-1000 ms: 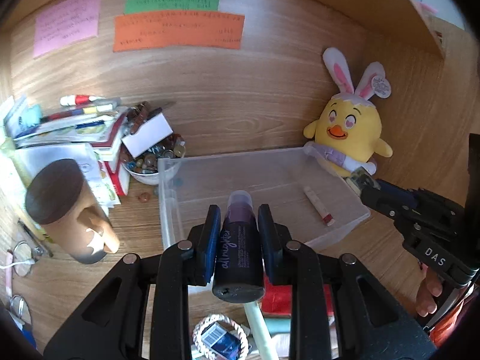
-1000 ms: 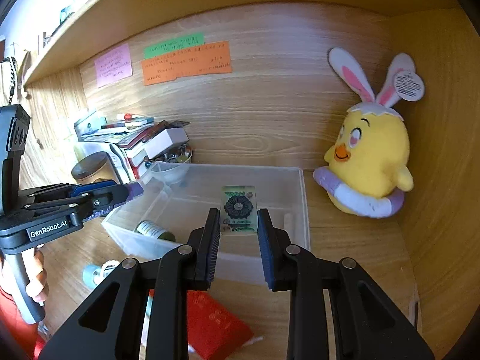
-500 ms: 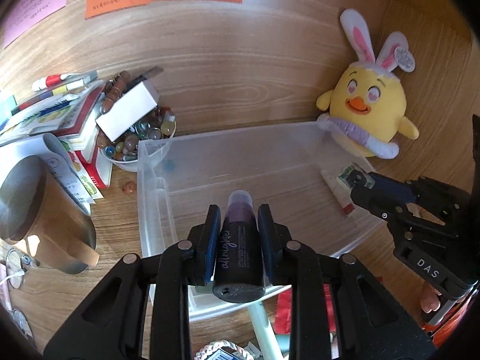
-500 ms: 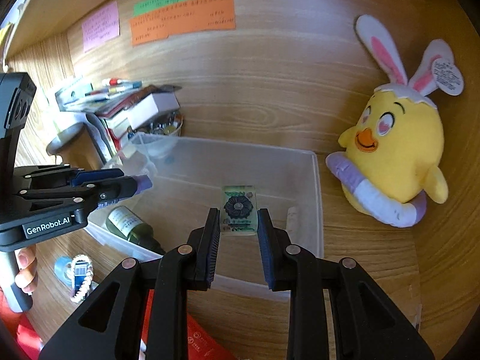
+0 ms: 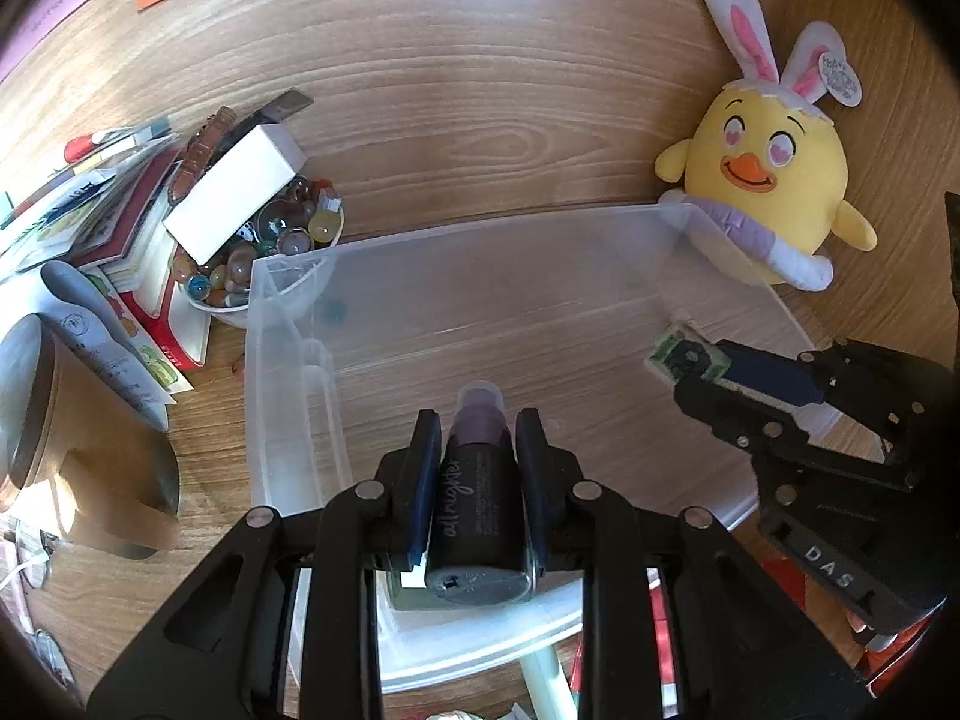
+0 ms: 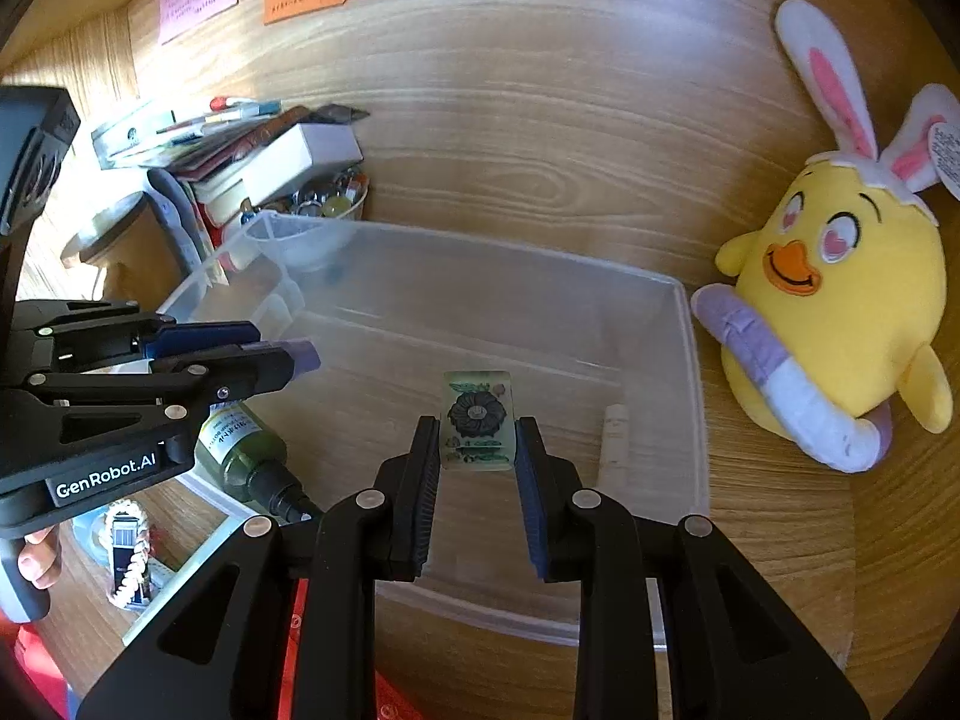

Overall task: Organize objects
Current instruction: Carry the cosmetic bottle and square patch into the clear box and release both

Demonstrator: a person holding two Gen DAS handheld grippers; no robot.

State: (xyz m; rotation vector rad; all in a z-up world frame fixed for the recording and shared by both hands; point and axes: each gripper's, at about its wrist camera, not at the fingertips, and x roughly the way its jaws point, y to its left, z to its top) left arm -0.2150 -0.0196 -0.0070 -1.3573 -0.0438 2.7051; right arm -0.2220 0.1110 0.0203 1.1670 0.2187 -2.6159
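Note:
My left gripper (image 5: 478,420) is shut on a dark purple bottle (image 5: 477,495) and holds it over the clear plastic bin (image 5: 288,372). It shows from the side in the right wrist view (image 6: 300,354). My right gripper (image 6: 477,432) is shut on a small green flat pack with a flower print (image 6: 477,417), held over the bin (image 6: 690,396). It shows in the left wrist view (image 5: 675,360). A green bottle (image 6: 240,444) and a pale stick (image 6: 613,441) lie in the bin.
A yellow chick plush (image 6: 840,324) sits right of the bin. A bowl of marbles (image 5: 264,252), a stack of books (image 5: 120,210) and a wooden cup (image 5: 66,438) stand to its left. A red packet (image 6: 294,648) and a small beaded item (image 6: 127,558) lie in front.
Both grippers have moved forward and lower over the bin with their objects still held. The bin now fills more of both views.

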